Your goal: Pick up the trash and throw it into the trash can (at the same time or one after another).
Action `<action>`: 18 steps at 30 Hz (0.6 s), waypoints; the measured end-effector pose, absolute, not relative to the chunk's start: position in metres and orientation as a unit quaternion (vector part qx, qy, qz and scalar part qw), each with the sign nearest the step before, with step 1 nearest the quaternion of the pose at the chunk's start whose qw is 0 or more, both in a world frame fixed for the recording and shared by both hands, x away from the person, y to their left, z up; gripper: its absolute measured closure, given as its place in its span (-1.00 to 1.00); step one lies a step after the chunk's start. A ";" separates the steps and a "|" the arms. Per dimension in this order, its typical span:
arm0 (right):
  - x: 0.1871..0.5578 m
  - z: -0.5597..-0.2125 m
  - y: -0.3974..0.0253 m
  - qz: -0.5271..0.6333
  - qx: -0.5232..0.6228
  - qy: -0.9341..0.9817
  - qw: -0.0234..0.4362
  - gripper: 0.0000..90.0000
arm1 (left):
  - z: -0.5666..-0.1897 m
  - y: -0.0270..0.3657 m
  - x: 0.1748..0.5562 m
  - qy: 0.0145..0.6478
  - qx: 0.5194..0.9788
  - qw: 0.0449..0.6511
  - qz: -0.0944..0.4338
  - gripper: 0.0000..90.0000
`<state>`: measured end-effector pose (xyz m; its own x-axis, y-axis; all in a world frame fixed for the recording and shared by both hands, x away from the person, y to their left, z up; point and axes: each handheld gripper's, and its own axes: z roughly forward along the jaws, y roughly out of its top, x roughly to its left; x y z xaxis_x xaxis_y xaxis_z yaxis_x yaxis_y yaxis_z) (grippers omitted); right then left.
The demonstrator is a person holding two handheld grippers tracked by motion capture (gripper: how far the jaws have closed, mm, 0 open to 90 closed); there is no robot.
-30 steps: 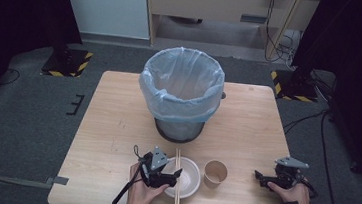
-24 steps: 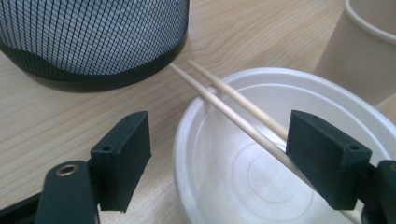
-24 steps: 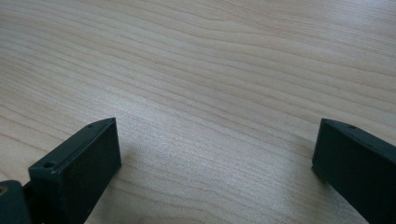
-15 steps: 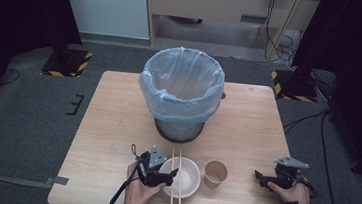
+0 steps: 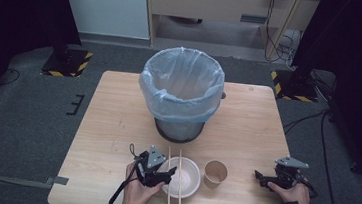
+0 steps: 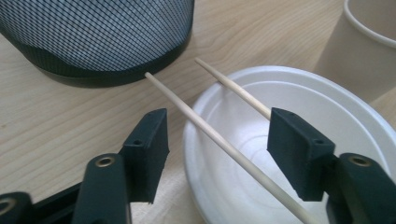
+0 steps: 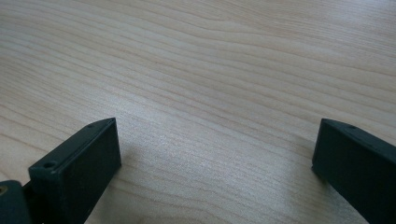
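Fingers [image 6: 147, 149] of the left gripper [image 6: 217, 140] are spread wide around the near-left chopstick [image 6: 224, 144], which rests across the white bowl [image 5: 182, 176] at the near edge of the table [image 5: 116, 126]. A square, centred closing is advised, so both chopsticks [image 5: 174, 179] are pinched together without tipping the bowl. The right gripper [image 7: 215, 154] is held open over bare wood, right of the cup [image 5: 215, 173].

Left tongs shifted toward the bowl.
Left tongs [image 5: 168, 172] have moved rightward since a second ago, now at the white bowl [image 5: 187, 178] rim; jaws spread, straddling the near chopstick [image 6: 224, 144], the second chopstick [image 6: 233, 88] at the far jaw.
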<state>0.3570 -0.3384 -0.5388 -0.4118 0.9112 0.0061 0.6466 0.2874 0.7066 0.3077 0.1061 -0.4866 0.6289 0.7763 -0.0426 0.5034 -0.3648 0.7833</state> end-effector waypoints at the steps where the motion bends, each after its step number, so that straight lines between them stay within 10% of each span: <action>1: 0.357 -0.539 -0.338 0.323 0.502 0.776 0.205 -0.97 | -0.487 0.105 0.307 0.395 0.810 0.400 0.168 -0.11; 18: 0.357 -0.539 -0.338 0.323 0.502 0.776 0.205 -0.97 | -0.494 0.096 0.306 0.390 0.822 0.389 0.148 0.20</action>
